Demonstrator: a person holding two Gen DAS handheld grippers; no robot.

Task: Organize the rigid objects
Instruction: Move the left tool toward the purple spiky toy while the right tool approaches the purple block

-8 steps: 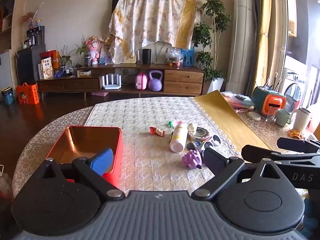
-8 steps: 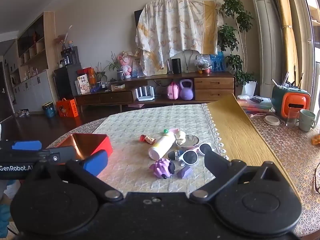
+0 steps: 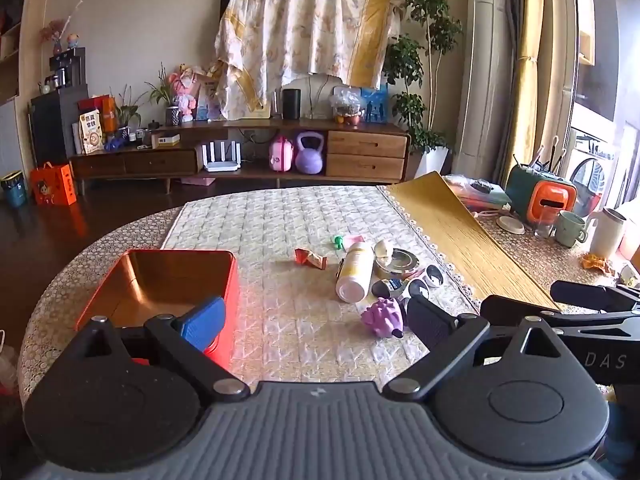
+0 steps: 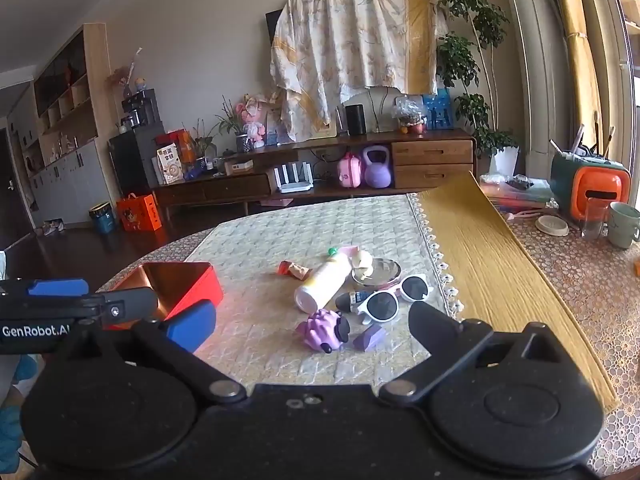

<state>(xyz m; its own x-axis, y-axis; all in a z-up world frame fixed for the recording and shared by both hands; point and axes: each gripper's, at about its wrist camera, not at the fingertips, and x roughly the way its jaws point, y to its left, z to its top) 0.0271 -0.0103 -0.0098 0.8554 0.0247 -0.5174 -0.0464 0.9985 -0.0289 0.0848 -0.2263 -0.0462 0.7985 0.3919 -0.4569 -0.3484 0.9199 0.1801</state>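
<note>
Quilted cloth [image 4: 256, 240] covers the round table on which I work. Both my grippers hover low at the near edge, empty, fingers spread wide: my right gripper [image 4: 312, 324] faces the clutter, my left gripper [image 3: 316, 320] sits just beside the red tin [image 3: 160, 280], whose copper interior holds nothing. Nearest my right fingers lies the purple spiky toy [image 4: 320, 330], with a small purple block [image 4: 370, 337] just beside it; behind them are white sunglasses [image 4: 394, 298], a pale bottle [image 4: 324, 280] on its side, a round metal dish [image 4: 380, 271] and a red wrapped snack [image 4: 294, 270]. I judge the toy the best first pick: I should straddle its body squarely, clear of the block, then carry it to the tin.
</note>
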